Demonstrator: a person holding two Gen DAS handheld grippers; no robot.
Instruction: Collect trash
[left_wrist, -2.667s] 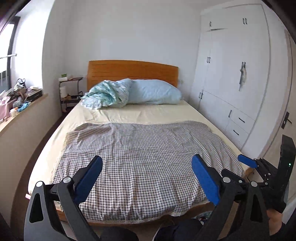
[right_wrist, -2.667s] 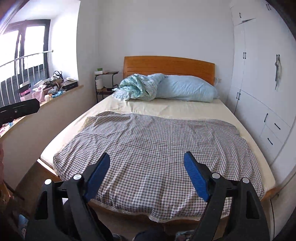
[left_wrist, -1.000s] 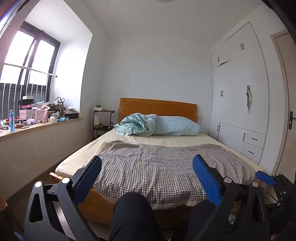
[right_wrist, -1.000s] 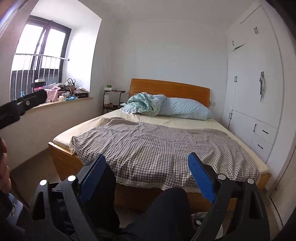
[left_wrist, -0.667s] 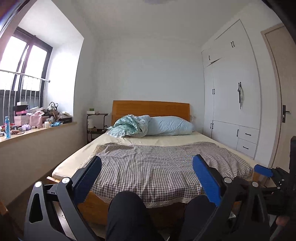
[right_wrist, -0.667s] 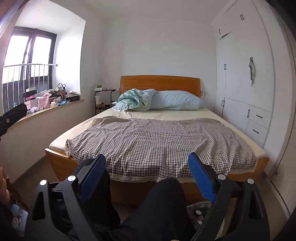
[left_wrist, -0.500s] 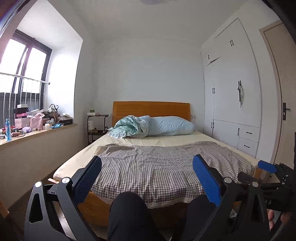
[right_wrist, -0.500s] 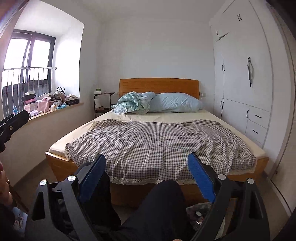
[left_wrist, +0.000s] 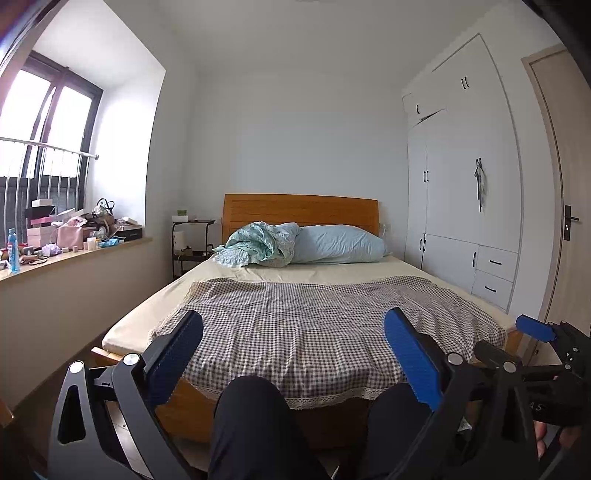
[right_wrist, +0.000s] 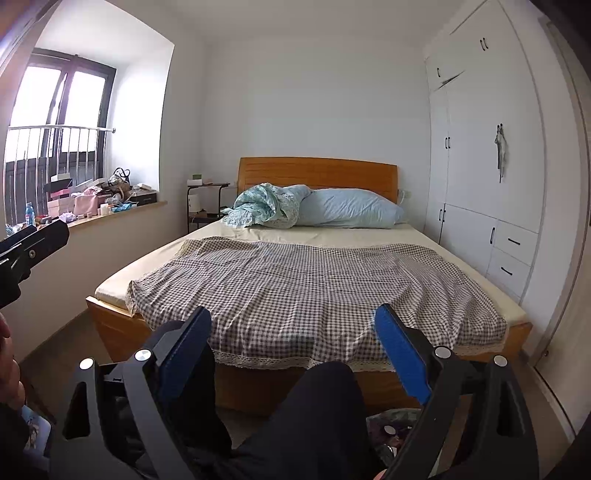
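Observation:
My left gripper (left_wrist: 293, 334) is open and empty, held low before the foot of the bed (left_wrist: 317, 317). My right gripper (right_wrist: 293, 325) is open and empty too; it also shows at the right edge of the left wrist view (left_wrist: 535, 328). The left gripper's body shows at the left edge of the right wrist view (right_wrist: 33, 247). No trash lies on the bed. A small heap of mixed dark things (right_wrist: 391, 424) lies on the floor by the bed's foot, partly hidden by my right gripper. The person's dark-trousered knees (left_wrist: 255, 413) are between the fingers.
The bed has a checked cover, a blue pillow (left_wrist: 336, 245) and a crumpled teal blanket (left_wrist: 255, 245). A cluttered window sill (left_wrist: 70, 236) runs along the left wall. A black bedside rack (left_wrist: 190, 240) stands by the headboard. White wardrobes (left_wrist: 465, 206) and a door (left_wrist: 569, 206) are on the right.
Both grippers have dropped from above the bed to a low position behind its foot, and the knees came into view. In the last half second the views barely shift. Both stay open.

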